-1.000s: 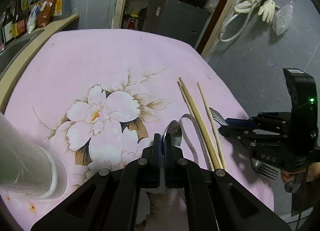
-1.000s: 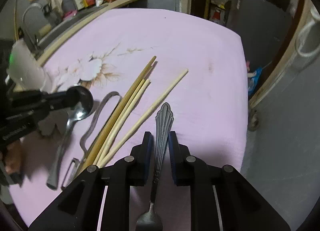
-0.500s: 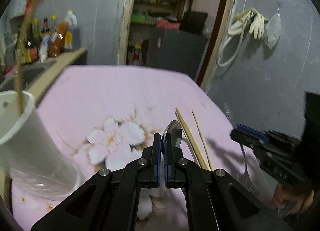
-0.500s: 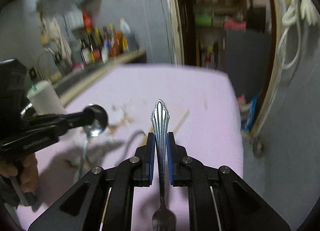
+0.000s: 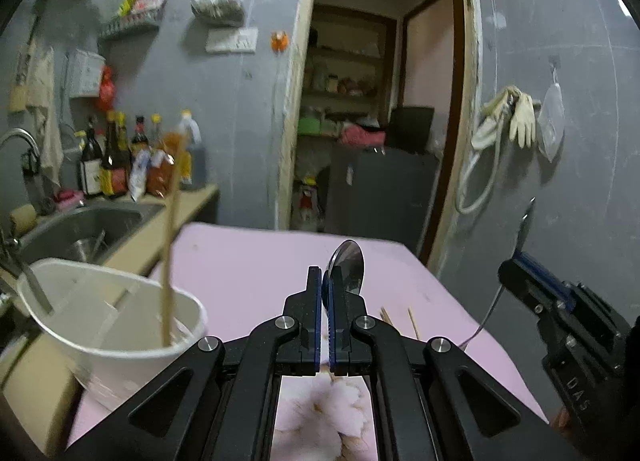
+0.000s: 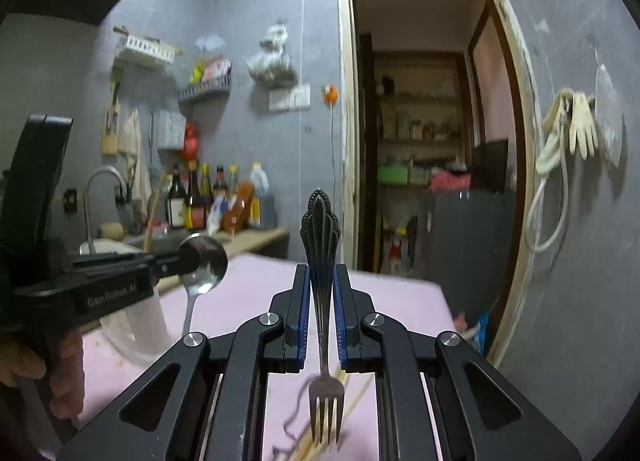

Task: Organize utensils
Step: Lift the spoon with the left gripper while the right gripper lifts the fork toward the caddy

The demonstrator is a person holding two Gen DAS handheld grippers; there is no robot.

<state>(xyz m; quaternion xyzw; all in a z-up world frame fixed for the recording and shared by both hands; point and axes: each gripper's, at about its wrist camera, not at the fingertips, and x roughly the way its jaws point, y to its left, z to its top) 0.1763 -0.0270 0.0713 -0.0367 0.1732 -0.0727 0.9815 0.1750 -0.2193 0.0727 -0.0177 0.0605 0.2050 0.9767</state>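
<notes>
Two grippers are up off the pink cloth [image 5: 248, 261], each with a piece of cutlery clamped tight. The left gripper [image 5: 327, 301] has its jaws pinched almost together on a spoon [image 5: 347, 266], the bowl poking out past the fingertips and the handle hanging down toward the cloth, as the right wrist view shows. The right gripper [image 6: 320, 301] grips a fork [image 6: 322, 261] by its ornate handle, which sticks up beyond the jaws, while the tines dangle underneath above the cloth. Its jaws have just been closing a touch on that handle. Left of the left gripper stands a white cup [image 5: 120, 325] at the cloth's near left edge, with one chopstick [image 5: 170, 245] leaning upright in it. More chopsticks [image 5: 400, 319] lie on the cloth below and between the two grippers. A hand [image 6: 44, 373] wraps the left gripper's grip. Beyond the cup sits a steel sink [image 5: 80, 225].
</notes>
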